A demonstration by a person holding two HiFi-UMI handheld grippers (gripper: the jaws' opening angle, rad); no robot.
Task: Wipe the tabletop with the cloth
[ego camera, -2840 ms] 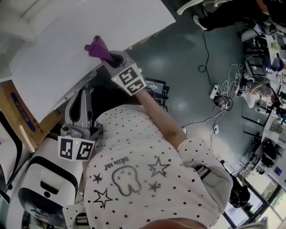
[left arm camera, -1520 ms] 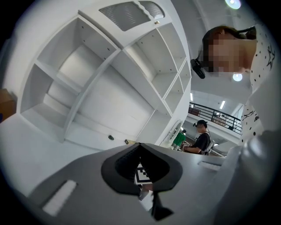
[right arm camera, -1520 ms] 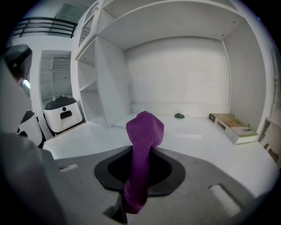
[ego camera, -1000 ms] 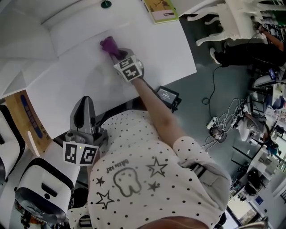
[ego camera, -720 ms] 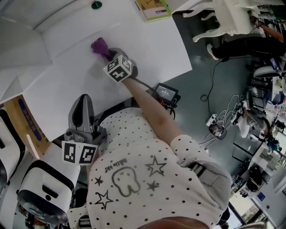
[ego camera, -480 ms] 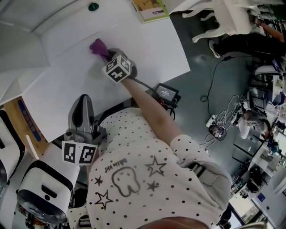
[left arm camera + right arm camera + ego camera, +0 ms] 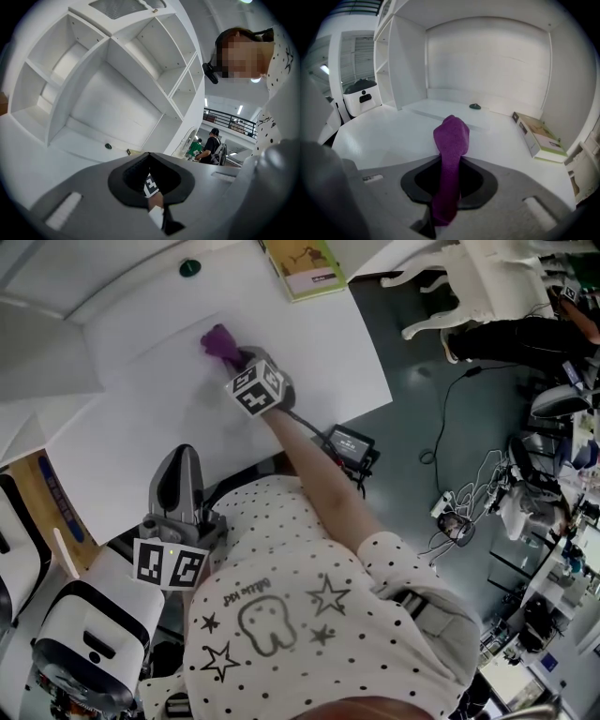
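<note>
Book [image 7: 302, 266] and small dark disc [image 7: 190, 267]

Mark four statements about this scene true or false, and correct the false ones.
1. The right hand-held gripper is shut on a purple cloth. True.
2. The left hand-held gripper presses on the tabletop. False: it is held up near the person's chest, jaws shut on nothing.
3. A book lies on the tabletop, apart from the cloth. True.
4. The cloth is spread flat over the book. False: it is bunched up at the gripper's tip, over bare tabletop.
</note>
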